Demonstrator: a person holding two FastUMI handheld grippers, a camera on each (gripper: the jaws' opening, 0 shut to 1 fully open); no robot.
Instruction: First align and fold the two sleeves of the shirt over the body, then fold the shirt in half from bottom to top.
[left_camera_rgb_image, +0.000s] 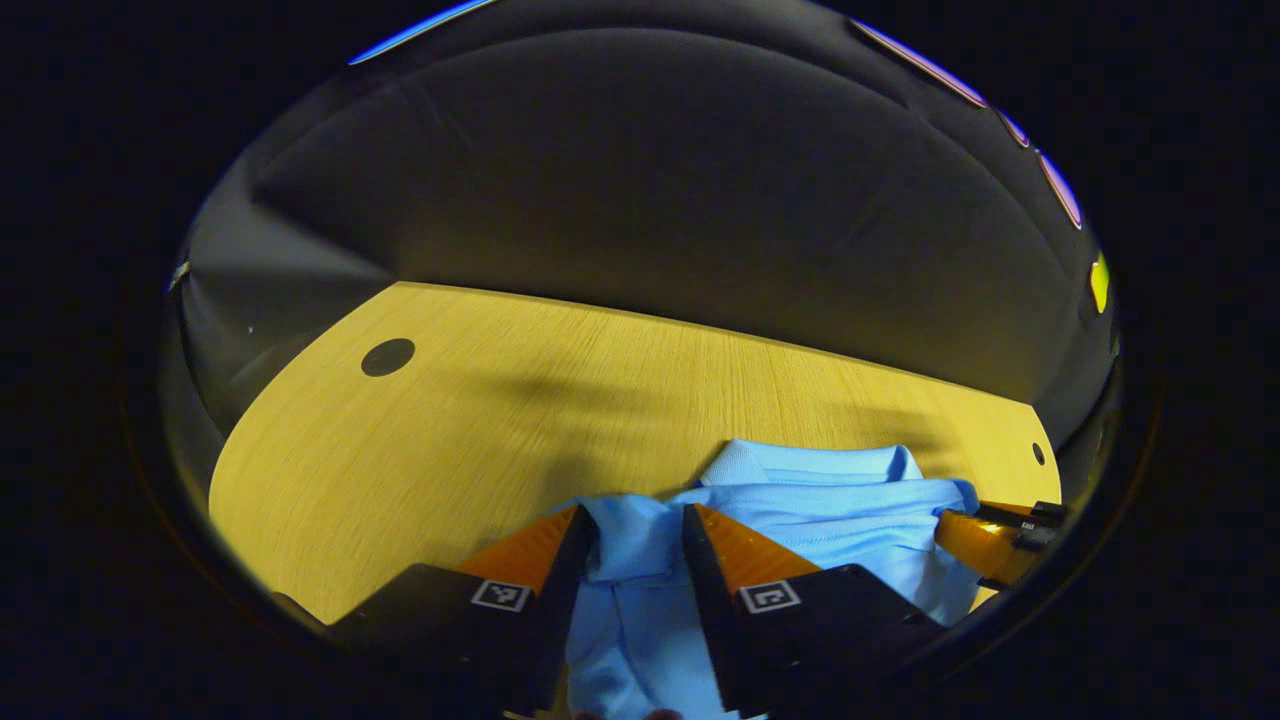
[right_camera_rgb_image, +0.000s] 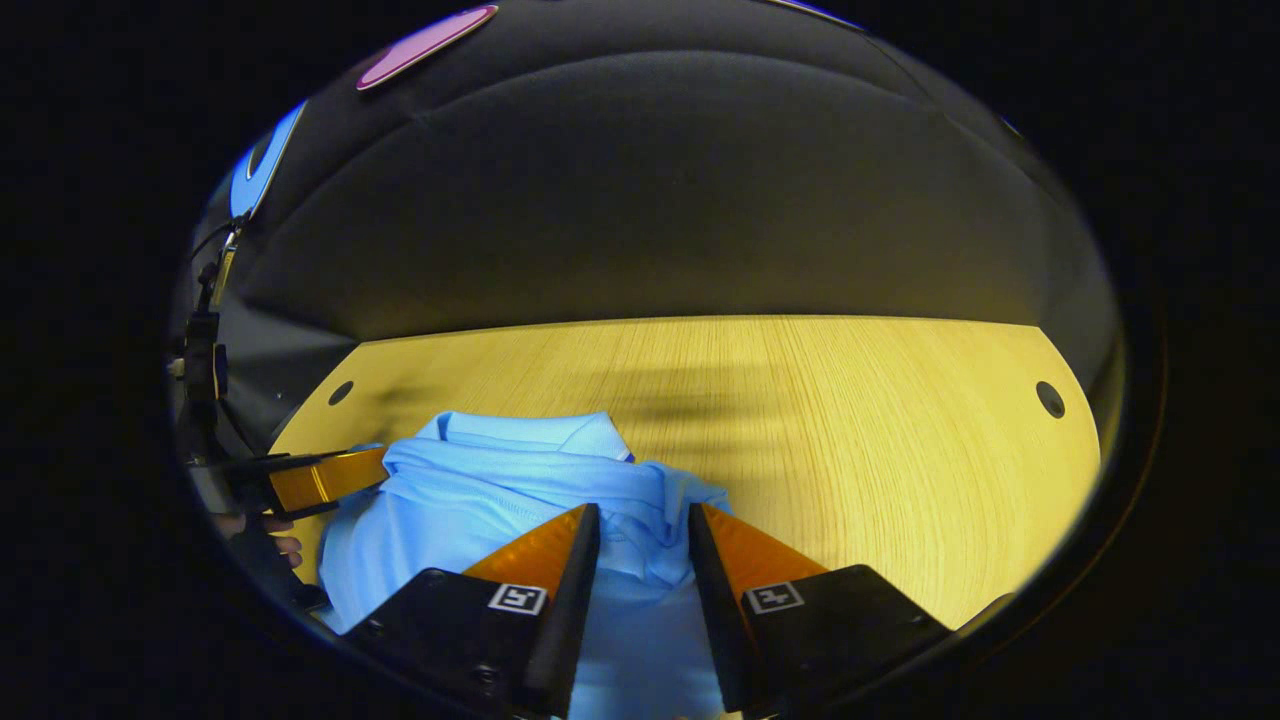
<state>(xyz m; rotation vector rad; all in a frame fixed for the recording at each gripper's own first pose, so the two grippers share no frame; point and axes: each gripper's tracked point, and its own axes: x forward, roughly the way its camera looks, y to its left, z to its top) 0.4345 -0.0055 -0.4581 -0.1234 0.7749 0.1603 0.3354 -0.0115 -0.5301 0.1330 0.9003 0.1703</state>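
Since the lower edge is to be brought up to the collar, the blue shirt (left_camera_rgb_image: 640, 560) is pinched at one corner by the left gripper (left_camera_rgb_image: 637, 540) and at the other by the right gripper (right_camera_rgb_image: 643, 540), both closed on cloth. Beyond them the collar (right_camera_rgb_image: 530, 428) is seen lying on the wooden table (right_camera_rgb_image: 850, 440), so the last fold seems nearly finished.
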